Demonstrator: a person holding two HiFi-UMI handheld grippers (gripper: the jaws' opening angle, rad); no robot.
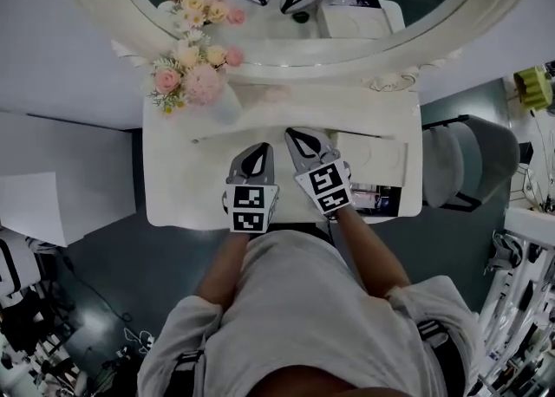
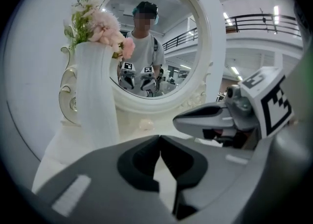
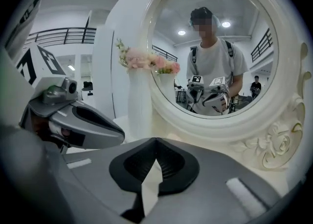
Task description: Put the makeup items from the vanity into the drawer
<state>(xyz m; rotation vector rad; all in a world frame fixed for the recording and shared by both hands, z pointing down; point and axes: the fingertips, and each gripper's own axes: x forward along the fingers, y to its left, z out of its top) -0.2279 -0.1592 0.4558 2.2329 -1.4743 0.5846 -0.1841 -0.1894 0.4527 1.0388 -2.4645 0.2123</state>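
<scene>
Both grippers hover side by side over the white vanity top [image 1: 173, 178], pointing toward the oval mirror [image 1: 347, 48]. My left gripper [image 1: 258, 149] is shut and holds nothing; its tips meet in the left gripper view [image 2: 160, 138]. My right gripper [image 1: 295, 134] is shut and empty too, with its jaws closed in the right gripper view [image 3: 156, 140]. A small pale pink item [image 1: 276, 94] lies at the mirror's foot, ahead of both grippers, and shows as a pale blob [image 2: 145, 124] in the left gripper view. A drawer [image 1: 378, 199] stands open at the front right with dark contents.
A white vase [image 1: 222, 106] with pink flowers [image 1: 192, 74] stands at the back left of the vanity. A grey chair [image 1: 473, 161] stands to its right. White panels sit on the dark floor at the left. The mirror reflects a person holding the grippers.
</scene>
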